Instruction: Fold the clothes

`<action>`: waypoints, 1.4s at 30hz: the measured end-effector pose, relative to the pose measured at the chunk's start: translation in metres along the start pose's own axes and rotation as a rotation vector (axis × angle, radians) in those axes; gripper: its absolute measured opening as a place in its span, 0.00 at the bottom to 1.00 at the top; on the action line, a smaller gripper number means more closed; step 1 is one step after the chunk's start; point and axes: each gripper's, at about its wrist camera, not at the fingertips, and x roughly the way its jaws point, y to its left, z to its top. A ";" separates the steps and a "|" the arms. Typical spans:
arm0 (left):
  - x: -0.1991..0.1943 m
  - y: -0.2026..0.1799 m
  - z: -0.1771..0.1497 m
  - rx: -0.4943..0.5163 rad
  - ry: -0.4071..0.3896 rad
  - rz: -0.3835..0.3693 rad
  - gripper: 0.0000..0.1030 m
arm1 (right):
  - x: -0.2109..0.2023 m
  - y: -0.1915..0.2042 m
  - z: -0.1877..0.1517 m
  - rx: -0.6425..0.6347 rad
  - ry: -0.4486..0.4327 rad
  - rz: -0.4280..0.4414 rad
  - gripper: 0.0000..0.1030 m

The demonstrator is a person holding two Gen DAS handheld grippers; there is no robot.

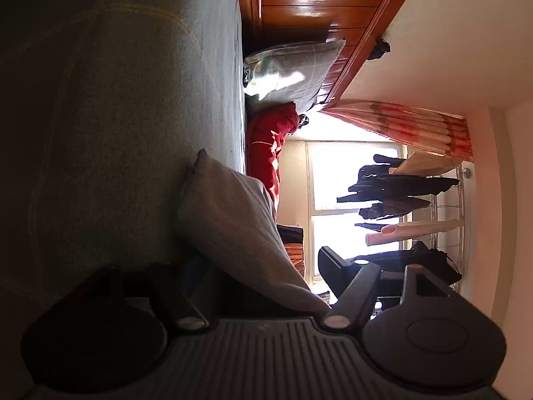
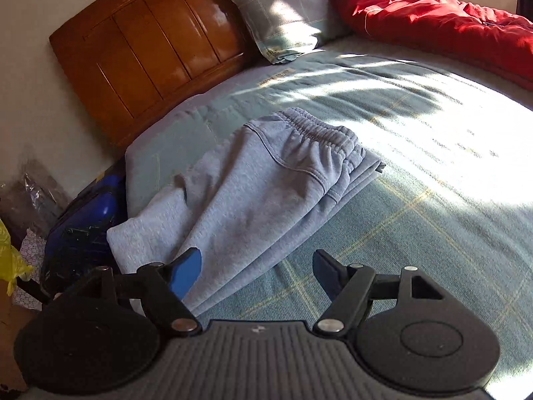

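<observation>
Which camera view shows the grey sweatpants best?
The right wrist view: the grey sweatpants lie there folded on the bed, waistband visible. The left wrist view shows only one raised grey fold, close and dark.

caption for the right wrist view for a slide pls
Open right gripper poised over grey sweatpants lying folded lengthwise on a sunlit green bedspread, pillow and red quilt behind.

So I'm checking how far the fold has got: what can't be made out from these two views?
- Sweatpants legs: in the right wrist view the lower ends run under the right tool and its body.
- Left tool: in the left wrist view its left finger is lost in shadow, so a grip on the grey fabric between its fingers cannot be told.
- Whole garment layout: the left wrist view is rolled sideways and dark.
</observation>
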 end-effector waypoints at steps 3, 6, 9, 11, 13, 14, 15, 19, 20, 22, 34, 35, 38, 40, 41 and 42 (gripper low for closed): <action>0.001 -0.010 0.006 0.085 -0.034 0.065 0.61 | 0.001 0.007 -0.017 -0.001 0.013 0.000 0.75; 0.002 -0.021 0.013 0.171 -0.069 0.131 0.21 | 0.003 0.017 -0.026 -0.038 0.027 -0.010 0.75; 0.004 -0.031 0.019 0.256 -0.103 0.196 0.13 | 0.007 0.025 -0.031 -0.076 0.032 -0.024 0.75; 0.004 -0.038 0.023 0.313 -0.126 0.240 0.12 | 0.010 0.027 -0.032 -0.088 0.043 -0.018 0.75; 0.005 -0.045 0.027 0.370 -0.149 0.283 0.12 | 0.015 0.027 -0.033 -0.082 0.055 -0.017 0.75; 0.005 -0.045 0.029 0.381 -0.150 0.298 0.13 | 0.017 0.026 -0.034 -0.080 0.062 -0.015 0.75; 0.005 -0.041 0.030 0.369 -0.137 0.304 0.13 | 0.020 0.025 -0.034 -0.072 0.069 -0.015 0.75; 0.000 -0.025 0.034 0.329 -0.092 0.328 0.22 | 0.026 0.024 -0.038 -0.065 0.085 -0.014 0.75; -0.007 -0.027 0.032 0.348 -0.099 0.342 0.26 | 0.026 0.025 -0.037 -0.078 0.080 -0.019 0.75; -0.018 -0.039 0.025 0.425 -0.118 0.392 0.29 | 0.023 0.027 -0.031 -0.121 0.042 -0.049 0.75; 0.036 -0.134 -0.112 1.189 0.155 0.292 0.61 | 0.105 0.033 0.066 -0.486 -0.074 -0.235 0.75; 0.041 -0.133 -0.121 1.217 0.177 0.286 0.61 | 0.114 0.025 0.067 -0.476 -0.043 -0.248 0.75; 0.047 -0.120 -0.134 1.217 0.255 0.290 0.62 | 0.114 0.000 0.056 -0.448 -0.033 -0.233 0.75; 0.047 -0.111 -0.137 1.193 0.294 0.298 0.64 | 0.109 -0.014 0.049 -0.415 -0.036 -0.214 0.75; 0.044 -0.111 -0.135 1.187 0.294 0.290 0.64 | 0.104 -0.017 0.048 -0.384 -0.041 -0.202 0.75; 0.040 -0.112 -0.133 1.179 0.297 0.288 0.64 | 0.099 -0.017 0.048 -0.373 -0.048 -0.204 0.75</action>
